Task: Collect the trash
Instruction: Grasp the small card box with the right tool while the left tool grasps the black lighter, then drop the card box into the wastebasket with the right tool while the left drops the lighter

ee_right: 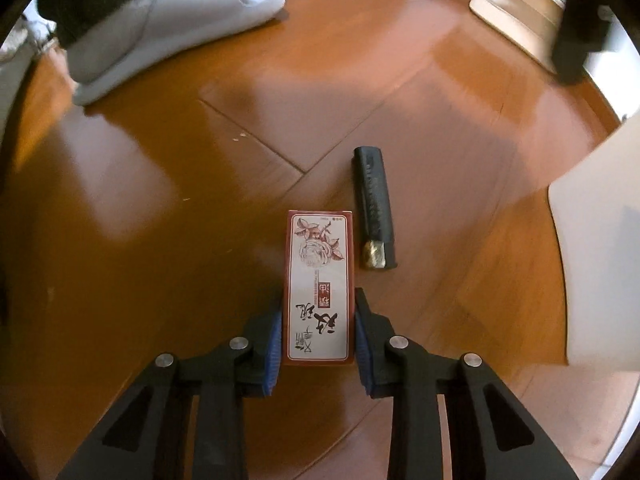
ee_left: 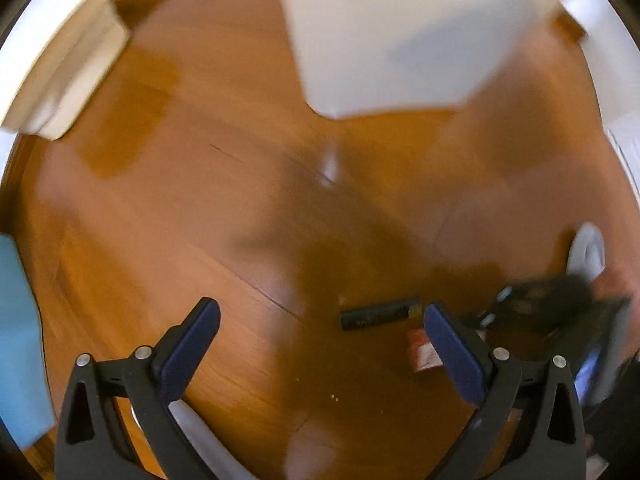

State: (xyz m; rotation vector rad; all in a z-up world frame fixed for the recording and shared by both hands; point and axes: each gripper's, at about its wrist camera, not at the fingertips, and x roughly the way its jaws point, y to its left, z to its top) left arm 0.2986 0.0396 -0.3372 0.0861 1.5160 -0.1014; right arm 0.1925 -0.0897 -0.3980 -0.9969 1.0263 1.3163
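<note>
A red and white box (ee_right: 319, 286) printed with a rose and Chinese characters is clamped between the pads of my right gripper (ee_right: 319, 340), just above the wooden floor. A black tube with a gold end (ee_right: 375, 208) lies on the floor right of the box. In the blurred left wrist view, my left gripper (ee_left: 320, 332) is open and empty above the floor. The black tube (ee_left: 378, 314) lies between its fingertips, nearer the right one. A corner of the red box (ee_left: 422, 350) shows behind the right finger, with my right gripper (ee_left: 496, 310) reaching in from the right.
A white bin or box (ee_left: 400, 32) stands at the far middle and also shows at the right edge of the right wrist view (ee_right: 600, 248). A person's foot in a grey slipper (ee_right: 160, 28) stands at the upper left. A beige furniture base (ee_right: 516, 8) and something light blue (ee_left: 20, 340) are near.
</note>
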